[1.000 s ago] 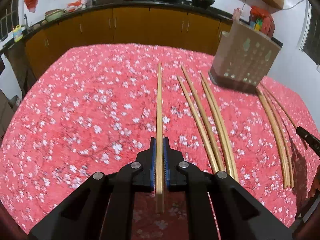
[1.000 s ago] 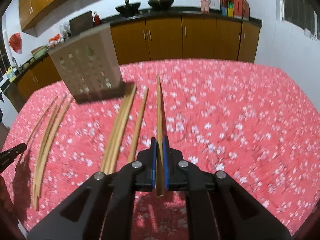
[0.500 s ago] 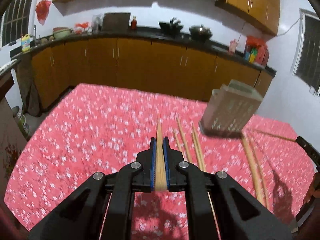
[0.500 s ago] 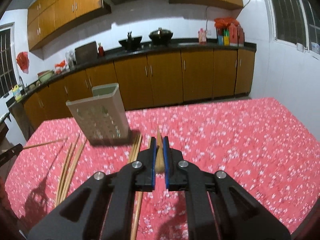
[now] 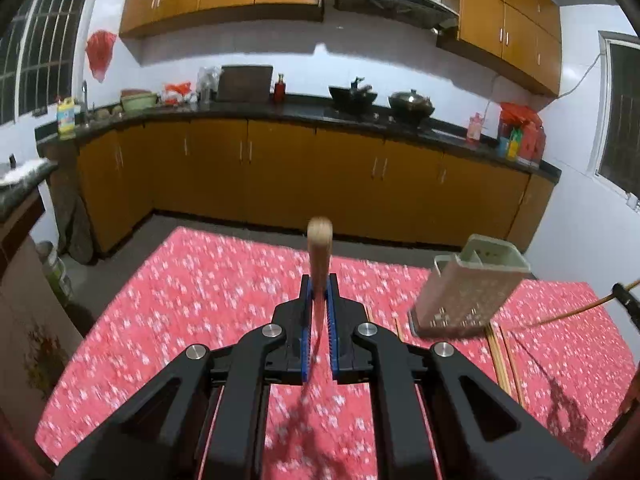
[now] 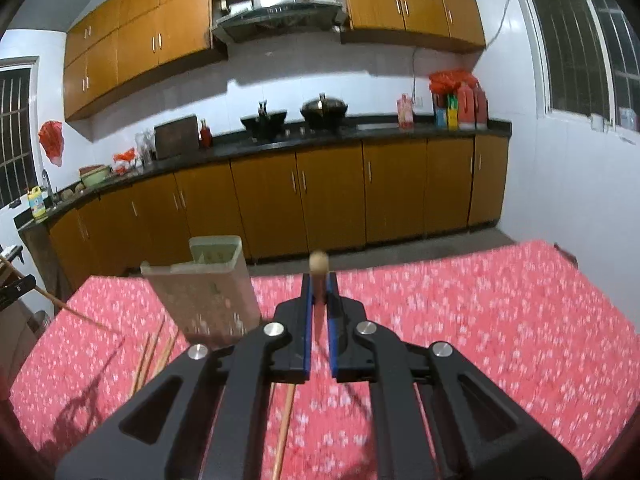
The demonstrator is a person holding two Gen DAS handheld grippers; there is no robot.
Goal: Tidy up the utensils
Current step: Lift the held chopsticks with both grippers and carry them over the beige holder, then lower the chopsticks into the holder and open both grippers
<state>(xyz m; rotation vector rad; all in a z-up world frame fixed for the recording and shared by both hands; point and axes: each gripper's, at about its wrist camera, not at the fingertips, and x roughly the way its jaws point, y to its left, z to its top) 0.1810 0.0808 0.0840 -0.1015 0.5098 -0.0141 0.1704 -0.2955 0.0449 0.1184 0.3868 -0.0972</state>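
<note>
Claws (image 5: pixel 319 304) (image 6: pixel 319 300) each clamp one chopstick (image 5: pixel 320 248) (image 6: pixel 319 270).

Setting: home kitchen. Wooden cabinets (image 6: pixel 328 196) run below a dark worktop (image 6: pixel 360 130) carrying two woks (image 6: pixel 323 109) under a range hood (image 6: pixel 276 20). Dish soap bottle (image 5: pixel 66 114) by tap.

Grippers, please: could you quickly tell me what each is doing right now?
Left gripper: shut on a chopstick.
Right gripper: shut on another chopstick.
</note>
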